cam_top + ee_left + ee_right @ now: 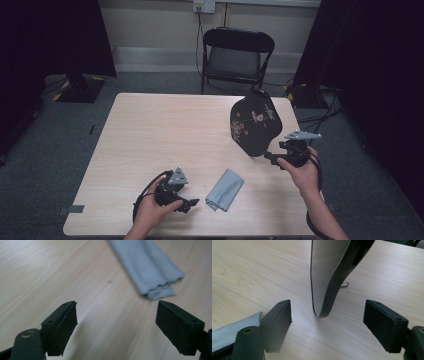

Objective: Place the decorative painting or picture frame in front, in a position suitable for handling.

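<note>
Two hands reach in from the near edge of a pale wooden table (150,125), each holding a black two-jaw gripper. On the near left, the left gripper (186,204) lies low over the tabletop, jaws spread with nothing between them and pointed right at a folded grey cloth (225,190) just beside it. Seen along its jaws, the cloth's (150,270) layered end sits just ahead of the tips, so it looks lined up for a pinch on that end.

On the right, the right gripper (270,156) is raised beside a black lacquered tray (255,124) painted with flowers and a bird. Standing nearly on edge, the tray tilts its decorated face toward the camera, probably so the cloth can wipe it. Its lower rim (323,307) hangs between the right gripper's parted jaws without touching either pad. What props the tray upright cannot be made out.

Beyond the table's far edge stands an empty black folding chair (237,55).
</note>
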{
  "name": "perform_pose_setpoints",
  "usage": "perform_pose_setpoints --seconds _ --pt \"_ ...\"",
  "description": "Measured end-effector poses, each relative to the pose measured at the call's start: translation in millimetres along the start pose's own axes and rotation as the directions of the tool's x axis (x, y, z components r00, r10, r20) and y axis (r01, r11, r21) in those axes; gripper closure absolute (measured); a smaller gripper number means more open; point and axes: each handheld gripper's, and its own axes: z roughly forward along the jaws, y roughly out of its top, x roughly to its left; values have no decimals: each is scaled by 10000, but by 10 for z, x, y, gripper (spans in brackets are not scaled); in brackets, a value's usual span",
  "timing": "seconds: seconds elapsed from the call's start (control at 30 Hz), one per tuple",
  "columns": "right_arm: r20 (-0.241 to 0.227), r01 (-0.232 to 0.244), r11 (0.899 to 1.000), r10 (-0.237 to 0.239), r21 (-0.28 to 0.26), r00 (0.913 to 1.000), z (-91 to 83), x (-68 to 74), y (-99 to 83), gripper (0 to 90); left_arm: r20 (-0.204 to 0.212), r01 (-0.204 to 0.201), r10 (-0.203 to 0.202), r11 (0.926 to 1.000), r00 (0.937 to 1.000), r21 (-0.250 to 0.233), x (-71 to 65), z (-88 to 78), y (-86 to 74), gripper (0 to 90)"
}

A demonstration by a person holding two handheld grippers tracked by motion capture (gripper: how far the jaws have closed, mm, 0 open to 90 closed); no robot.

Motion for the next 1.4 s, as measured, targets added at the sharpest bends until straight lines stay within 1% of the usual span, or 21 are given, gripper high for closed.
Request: perform_pose_setpoints --seconds 0.07,0.1,0.13,0.17,0.23,0.33,0.43,0.5,0.53,0.6,0.7,0.8,0.83,0.87,0.9,1.0,1.03,1.07,1.13,1.3,1.4 --pt "43 58 10000 -58 -38 10000 -4 0 29 224 432 -148 160 9996 9989 -260 -113 64 89 163" --pt "43 50 10000 -50 -41 10000 -5 -2 38 224 432 -148 160 9996 9989 -260 -113 64 89 163" --pt "79 23 10000 -22 -55 10000 -9 -4 50 224 478 -175 190 9994 9987 -303 -171 104 144 164" --pt "79 -22 10000 23 -86 10000 -12 -5 63 223 645 -206 224 9994 9977 -294 -185 124 163 166" --pt "42 -41 9999 41 -113 10000 -16 -9 76 218 658 -268 281 9994 9974 -214 -201 147 178 181" --pt "-35 66 10000 -66 -56 10000 -29 -10 146 162 785 -313 300 9994 9965 143 -232 239 200 200" --pt "-203 76 9999 -80 -154 9998 -32 -7 216 179 748 -409 380 9985 9965 376 -245 277 199 253" --pt "-15 127 9996 -127 -251 9999 -33 -6 268 244 762 -391 365 9987 9964 337 -251 293 200 257" --pt "-15 127 9996 -127 -251 9999 -33 -6 268 244 762 -391 365 9987 9964 337 -251 293 200 260" --pt "-229 -229 9993 222 -292 9995 4 -42 360 283 725 -374 352 9989 9967 291 -259 290 202 261" --pt "-141 -272 9989 267 -383 9995 30 -72 444 381 706 -418 397 9987 9967 279 -258 254 207 259" --pt "-481 -736 9963 714 -455 9963 56 -127 505 501 634 -429 416 9989 9971 198 -258 228 194 250" --pt "-481 -736 9963 714 -455 9963 56 -127 505 501 634 -429 416 9989 9971 198 -258 228 194 249" --pt "-939 -984 9936 929 -558 9912 81 -150 531 573 633 -455 438 9986 9970 255 -261 210 180 248" --pt "-939 -984 9936 929 -558 9912 81 -150 531 573 633 -455 438 9986 9970 255 -261 210 180 245" --pt "-1048 -1009 9921 929 -742 9901 89 -143 558 769 657 -392 377 9990 9971 219 -260 198 172 244" --pt "-1102 -1030 9914 939 -802 9895 85 -148 556 798 650 -391 375 9989 9972 241 -259 198 173 242" --pt "-880 -944 9924 874 -794 9923 79 -143 554 810 621 -287 273 9993 9977 220 -253 193 169 243" --pt "-860 -908 9932 845 -731 9927 71 -134 553 811 605 -261 246 9994 9979 235 -242 193 161 243" --pt "-789 -972 9897 891 -1051 9929 56 -104 513 813 625 -219 207 9996 9978 181 -241 189 156 242" --pt "-779 -1027 9889 946 -1072 9925 50 -98 502 813 572 -247 232 9994 9981 251 -245 190 169 237"
